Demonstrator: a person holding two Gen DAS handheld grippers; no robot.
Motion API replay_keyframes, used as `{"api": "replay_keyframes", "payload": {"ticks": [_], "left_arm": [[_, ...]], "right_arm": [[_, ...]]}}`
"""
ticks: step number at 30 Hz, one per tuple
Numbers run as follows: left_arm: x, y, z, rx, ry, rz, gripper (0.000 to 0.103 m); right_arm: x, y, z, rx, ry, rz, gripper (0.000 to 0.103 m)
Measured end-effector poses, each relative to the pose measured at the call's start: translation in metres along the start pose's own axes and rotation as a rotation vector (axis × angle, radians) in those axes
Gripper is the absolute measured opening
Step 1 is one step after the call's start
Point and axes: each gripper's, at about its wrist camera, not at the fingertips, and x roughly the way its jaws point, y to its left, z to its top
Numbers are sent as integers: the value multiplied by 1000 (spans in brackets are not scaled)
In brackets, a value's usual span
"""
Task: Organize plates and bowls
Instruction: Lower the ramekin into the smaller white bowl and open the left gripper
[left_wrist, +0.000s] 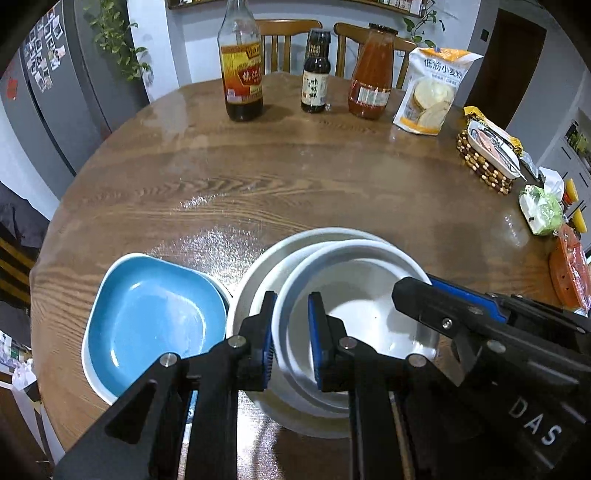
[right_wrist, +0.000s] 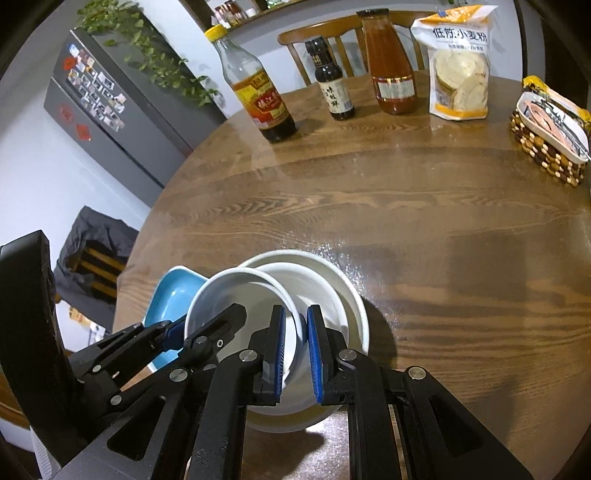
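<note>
A small white bowl (left_wrist: 362, 295) (right_wrist: 240, 295) sits slightly tilted inside a larger white bowl (left_wrist: 258, 280) (right_wrist: 332, 280) near the front edge of the round wooden table (left_wrist: 258, 184). My left gripper (left_wrist: 291, 343) is shut on the small bowl's left rim; it also shows in the right wrist view as the left gripper (right_wrist: 181, 334). On the opposite rim my right gripper (right_wrist: 296, 350) is shut, seen from the side as the right gripper (left_wrist: 417, 295). A blue square plate (left_wrist: 155, 317) (right_wrist: 173, 295) lies just left of the white bowls.
Across the table stand a vinegar bottle (left_wrist: 242, 74), a dark sauce bottle (left_wrist: 315, 77), an orange sauce bottle (left_wrist: 371, 77) and a flour bag (left_wrist: 432, 92). A beaded mat with a white tray (left_wrist: 487, 155) and packets lie at the right edge. Chairs and a fridge (left_wrist: 55, 92) stand beyond.
</note>
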Motion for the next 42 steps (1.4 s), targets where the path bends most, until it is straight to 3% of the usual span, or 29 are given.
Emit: {"api": "replay_keyframes", "payload": {"ticks": [8, 35, 40, 42], "left_arm": [[12, 2, -7, 1, 27, 3, 15], [12, 1, -5, 5, 15, 7, 17], [3, -4, -2, 31, -24, 21, 28], [-1, -6, -1, 43, -50, 45, 47]], "right_arm": [[11, -3, -7, 10, 24, -11, 15], [10, 0, -6, -31, 19, -37, 16], [5, -1, -4, -29, 5, -46, 16], [3, -2, -3, -26, -2, -45, 16]]}}
